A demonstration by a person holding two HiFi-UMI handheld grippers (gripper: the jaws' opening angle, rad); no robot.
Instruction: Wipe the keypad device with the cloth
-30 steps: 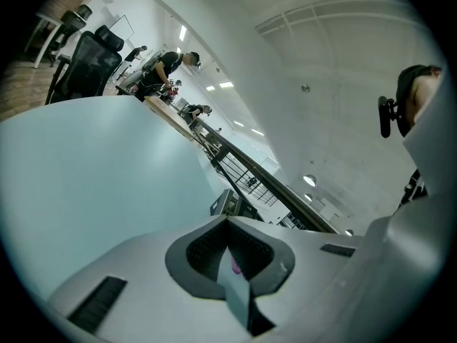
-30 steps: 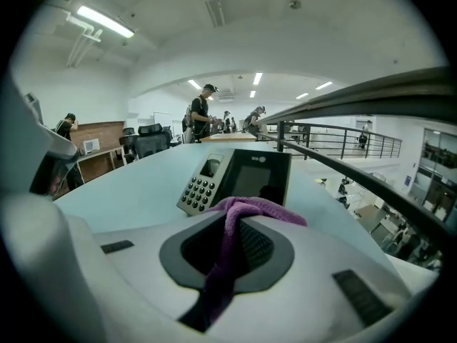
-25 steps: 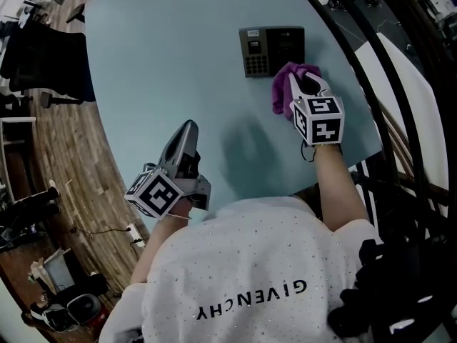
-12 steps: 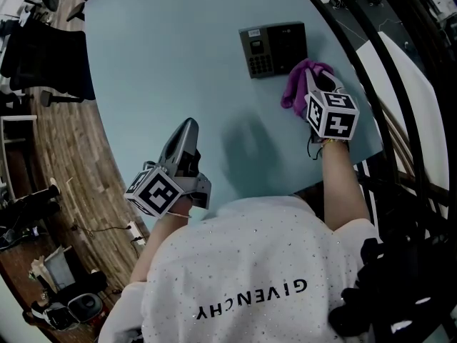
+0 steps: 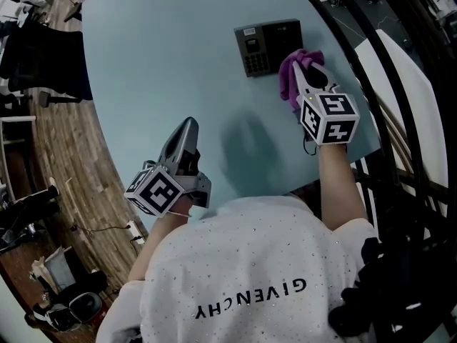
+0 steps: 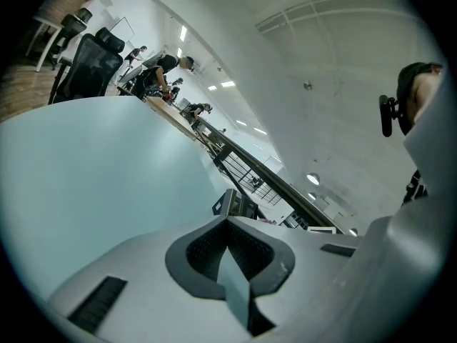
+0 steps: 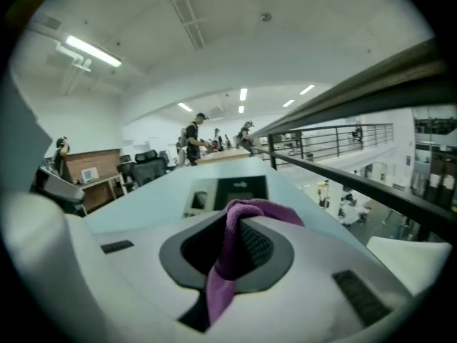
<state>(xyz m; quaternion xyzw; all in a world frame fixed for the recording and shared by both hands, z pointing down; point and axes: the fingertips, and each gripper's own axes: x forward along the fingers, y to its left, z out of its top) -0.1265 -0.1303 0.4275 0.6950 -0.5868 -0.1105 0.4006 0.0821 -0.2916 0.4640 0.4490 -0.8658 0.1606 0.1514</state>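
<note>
Looked down on a pale blue surface (image 5: 164, 56) with a rounded edge, set in an open office. Pinched a purple cloth (image 5: 291, 73) in the right tongs (image 5: 307, 64), folds bunched at the near right corner of the dark keypad device (image 5: 268, 43) and seemingly touching it. Held the left tongs (image 5: 187, 126) pressed together on nothing, low over the near left part of the surface, well apart from the device. Beyond the left edge lay wooden floor (image 5: 64, 163) with a black office chair (image 5: 43, 63); along the right ran a dark metal railing (image 7: 335, 138). Overhead hung a white ceiling with strip lights (image 7: 89, 51); far off stood people (image 7: 194, 134).
</note>
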